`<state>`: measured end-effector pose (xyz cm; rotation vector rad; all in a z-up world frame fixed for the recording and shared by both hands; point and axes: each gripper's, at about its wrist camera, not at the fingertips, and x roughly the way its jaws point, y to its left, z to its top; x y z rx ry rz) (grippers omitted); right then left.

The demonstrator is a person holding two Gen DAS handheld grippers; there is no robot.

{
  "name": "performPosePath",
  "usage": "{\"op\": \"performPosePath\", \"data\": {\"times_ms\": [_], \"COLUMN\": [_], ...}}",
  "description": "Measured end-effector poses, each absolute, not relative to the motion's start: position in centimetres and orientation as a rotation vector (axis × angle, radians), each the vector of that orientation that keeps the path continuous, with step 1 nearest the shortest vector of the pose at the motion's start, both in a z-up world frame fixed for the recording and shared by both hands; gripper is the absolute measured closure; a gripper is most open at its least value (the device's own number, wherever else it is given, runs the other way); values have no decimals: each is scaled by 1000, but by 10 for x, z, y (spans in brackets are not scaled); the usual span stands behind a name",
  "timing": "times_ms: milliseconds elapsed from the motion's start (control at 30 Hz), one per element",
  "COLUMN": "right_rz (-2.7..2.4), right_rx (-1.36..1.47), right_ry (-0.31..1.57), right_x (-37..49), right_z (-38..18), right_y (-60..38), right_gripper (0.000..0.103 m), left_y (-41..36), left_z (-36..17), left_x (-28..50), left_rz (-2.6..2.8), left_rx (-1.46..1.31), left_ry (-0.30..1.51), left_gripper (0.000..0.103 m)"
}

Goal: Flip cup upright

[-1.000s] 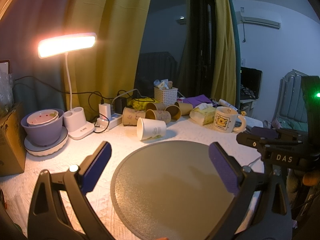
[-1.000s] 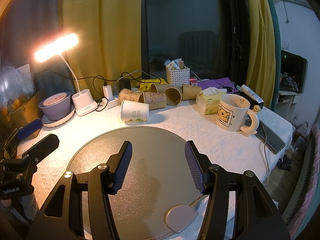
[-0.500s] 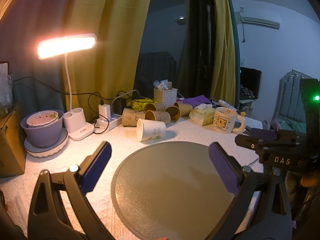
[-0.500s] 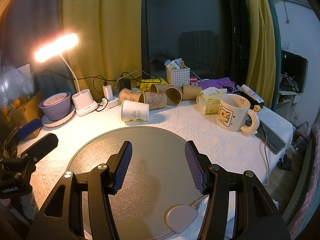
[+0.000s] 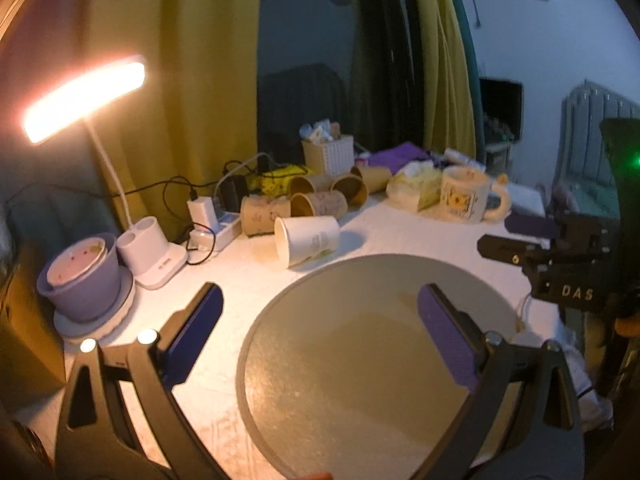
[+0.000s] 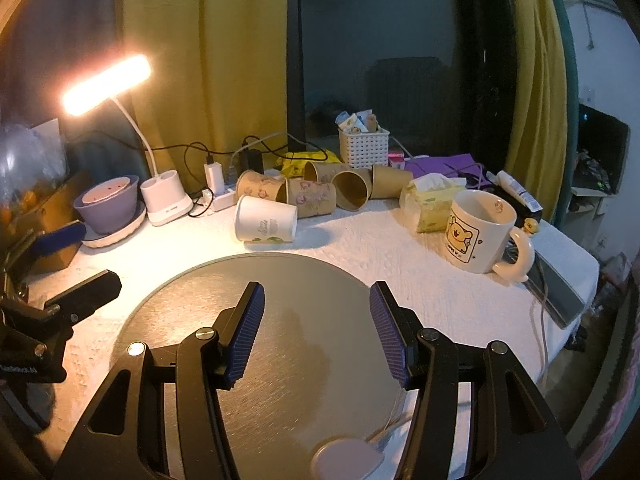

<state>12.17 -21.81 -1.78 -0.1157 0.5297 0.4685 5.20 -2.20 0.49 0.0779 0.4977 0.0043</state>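
A white paper cup (image 5: 308,239) lies on its side on the white tablecloth, just beyond the round grey mat (image 5: 360,360); its mouth faces left. It also shows in the right wrist view (image 6: 265,220). My left gripper (image 5: 320,312) is open and empty, above the mat's left part and short of the cup. My right gripper (image 6: 316,308) is open and empty over the mat (image 6: 280,340), also short of the cup. Each gripper shows at the edge of the other's view.
Several brown paper cups (image 6: 316,192) lie on their sides behind the white cup. A bear mug (image 6: 480,236) stands at the right, beside a tissue pack (image 6: 430,202). A lit desk lamp (image 6: 164,196), a purple bowl (image 6: 108,204) and a white basket (image 6: 363,146) are at the back.
The left gripper has moved forward and turned a little, so the cup sits nearer the middle of its view. The right gripper has barely moved.
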Motion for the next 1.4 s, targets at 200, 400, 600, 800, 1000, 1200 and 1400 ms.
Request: {"op": "performPosePath", "data": {"times_ms": [200,400,600,800,1000,1200,1400], "right_rz": [495,509,529,543,546,546,537], "right_rx": [-93,-72,-47,-29,1,35,64], "right_ry": [577,631,660,682,709,727,742], "right_x": [164,204,230,250,267,274,274], "right_z": [-29,-40,-46,-50,-57,-64,-67], "right_y": [-222,-227,-229,-228,-229,-233,-238], "right_gripper": [45,45,45,45,45,45,45], "left_y": [-19,-18,-14,-7,-14,-17,-23], "left_z": [-1,-13,-22,-33,-52,-63,-78], "left_x": [104,153,197,245,271,289,300], "left_rz": [-3,-7,-5,-39,-130,-189,-257], "left_rx": [127,196,346,498,637,768,838], "left_ry": [625,723,761,817,837,795,802], "left_gripper": [4,4,4,4,4,4,5]}}
